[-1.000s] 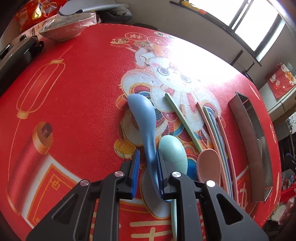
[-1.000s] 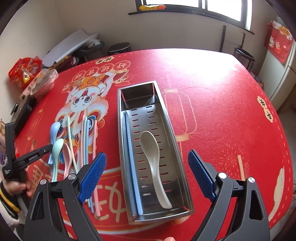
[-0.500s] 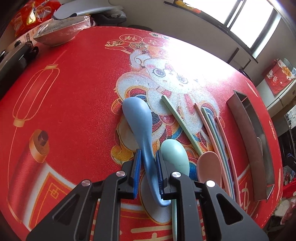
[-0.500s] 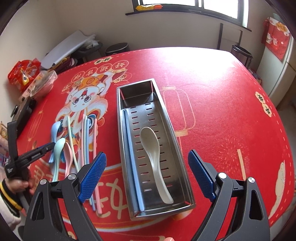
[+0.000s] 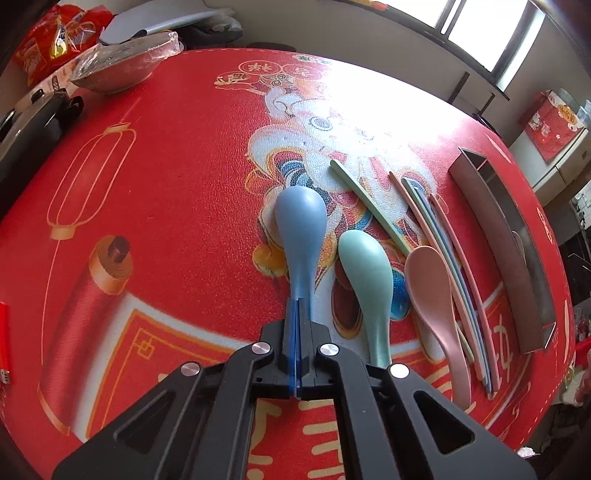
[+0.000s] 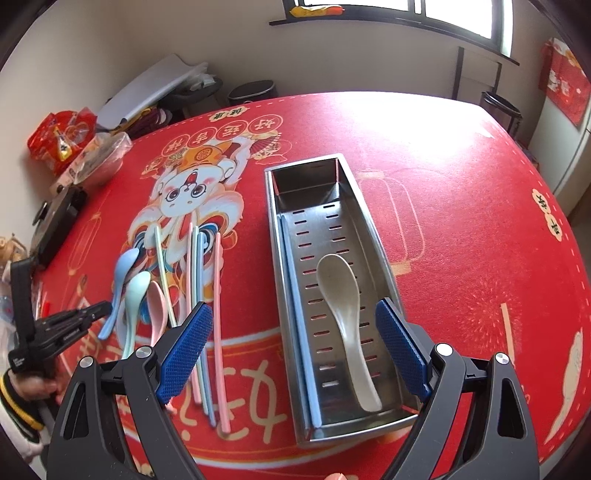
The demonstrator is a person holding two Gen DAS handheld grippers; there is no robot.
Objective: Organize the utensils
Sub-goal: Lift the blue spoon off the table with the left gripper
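My left gripper [image 5: 298, 314] is shut on the handle of the blue spoon [image 5: 301, 225], whose bowl points away over the red cloth; the left gripper also shows in the right wrist view [image 6: 105, 308]. A green spoon [image 5: 365, 273], a pink spoon [image 5: 432, 284] and several pastel chopsticks [image 5: 436, 221] lie to its right. My right gripper [image 6: 293, 347] is open and empty above the near end of the steel tray [image 6: 376, 236], which holds a cream spoon [image 6: 341, 295] and blue chopsticks [image 6: 295, 302].
The tray [image 5: 495, 229] lies at the right in the left wrist view. A wrapped bowl [image 5: 122, 62], a snack bag [image 5: 55, 33] and a black appliance [image 5: 29, 122] sit at the table's far left. A red lighter [image 5: 3, 339] lies at the left edge.
My left gripper has closed on the blue spoon's handle, and the spoon now points straight ahead. The right gripper has stayed open over the tray.
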